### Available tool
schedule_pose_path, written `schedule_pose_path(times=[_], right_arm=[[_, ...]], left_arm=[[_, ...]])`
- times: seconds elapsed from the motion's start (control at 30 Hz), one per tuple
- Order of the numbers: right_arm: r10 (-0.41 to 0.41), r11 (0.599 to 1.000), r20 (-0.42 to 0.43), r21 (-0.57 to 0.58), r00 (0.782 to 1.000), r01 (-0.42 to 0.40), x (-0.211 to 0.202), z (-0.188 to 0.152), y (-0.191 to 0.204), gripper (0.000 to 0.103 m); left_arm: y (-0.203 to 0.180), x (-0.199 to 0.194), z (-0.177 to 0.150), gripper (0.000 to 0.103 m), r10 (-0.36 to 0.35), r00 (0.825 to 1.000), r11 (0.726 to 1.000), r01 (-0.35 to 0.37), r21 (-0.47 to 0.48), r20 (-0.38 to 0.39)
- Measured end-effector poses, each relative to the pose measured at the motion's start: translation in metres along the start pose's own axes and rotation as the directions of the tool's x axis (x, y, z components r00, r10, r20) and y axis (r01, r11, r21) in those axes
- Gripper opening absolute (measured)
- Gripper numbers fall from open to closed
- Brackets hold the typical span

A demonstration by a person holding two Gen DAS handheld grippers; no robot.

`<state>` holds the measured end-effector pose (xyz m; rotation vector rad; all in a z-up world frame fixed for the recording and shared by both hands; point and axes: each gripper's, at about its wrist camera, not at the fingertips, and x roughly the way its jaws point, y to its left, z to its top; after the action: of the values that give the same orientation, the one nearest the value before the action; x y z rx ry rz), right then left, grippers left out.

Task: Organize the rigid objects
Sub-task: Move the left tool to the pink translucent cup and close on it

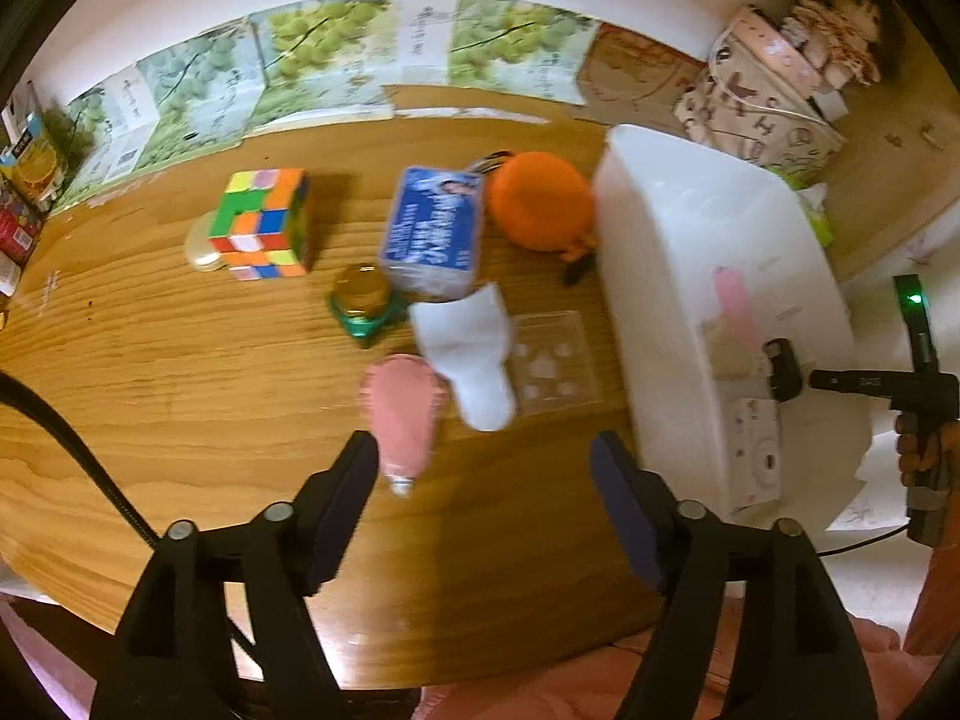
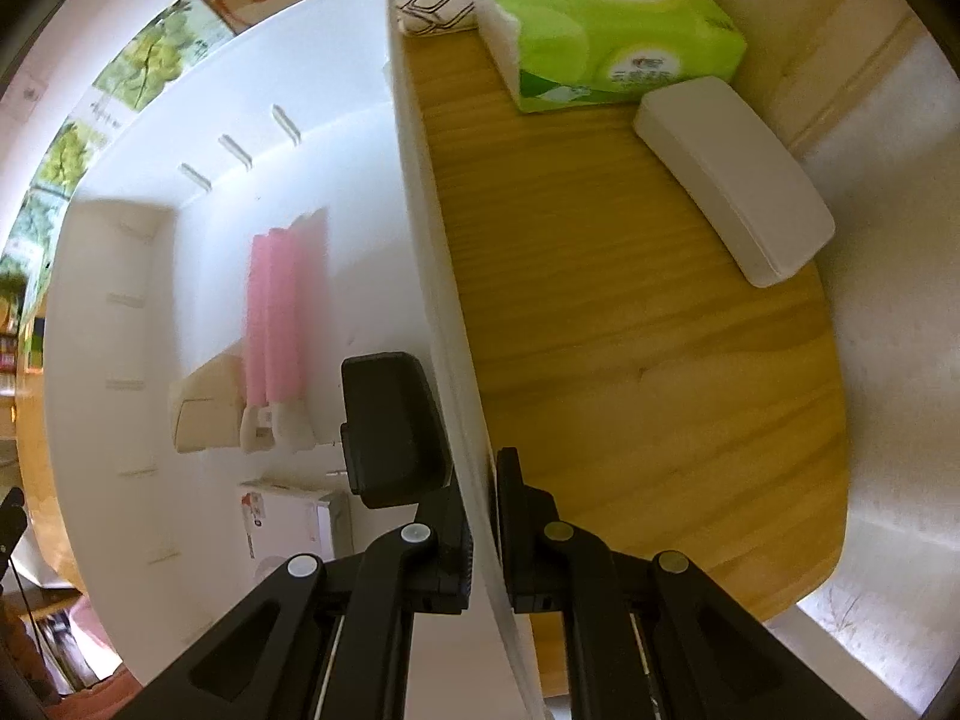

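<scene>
My left gripper is open and empty above the wooden table, just short of a pink tube. Beyond it lie a white cloth-like piece, a clear plastic tray, a gold-lidded green jar, a blue packet, a Rubik's cube and an orange plush. A white bin stands to the right. My right gripper is shut on the white bin's wall. Inside lie pink tubes, a beige box and a white carton.
A green tissue pack and a white case lie on the table right of the bin. Printed boxes line the far wall. A patterned bag sits at the back right. A cream oval object lies by the cube.
</scene>
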<state>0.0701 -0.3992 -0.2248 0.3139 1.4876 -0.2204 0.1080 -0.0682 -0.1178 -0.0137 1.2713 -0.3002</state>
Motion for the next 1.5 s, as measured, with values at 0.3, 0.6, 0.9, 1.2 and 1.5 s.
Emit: schedule_pose_path(times=[0.3,0.6,0.9,1.2,1.5], right_arm=[[-0.01,0.996,0.018,0.084,1.0,0.009,0.002,0.001,-0.028,0.009],[-0.044,0.989,0.024,0.144,0.999,0.04,0.002,0.008,-0.035,0.012],[-0.067,0.982,0.028,0.178,0.997,0.061,-0.001,0.009,-0.035,0.014],[-0.09,0.977,0.025,0.198,0.996,0.084,-0.004,0.004,-0.014,0.015],[-0.094,0.972,0.024,0.219,0.995,0.086,-0.007,0.006,-0.014,0.016]], left_arm=[[0.047,0.033,0.013,0.082,0.044,0.993,0.999,-0.042,0.022,-0.107],[0.057,0.073,0.023,0.083,0.054,0.972,0.993,-0.028,0.117,-0.231],[0.051,0.099,0.027,0.083,0.035,0.949,0.988,0.016,0.157,-0.315],[0.044,0.114,0.036,0.082,0.044,0.94,0.98,0.025,0.198,-0.339],[0.027,0.122,0.054,0.067,0.078,0.946,0.97,0.001,0.243,-0.314]])
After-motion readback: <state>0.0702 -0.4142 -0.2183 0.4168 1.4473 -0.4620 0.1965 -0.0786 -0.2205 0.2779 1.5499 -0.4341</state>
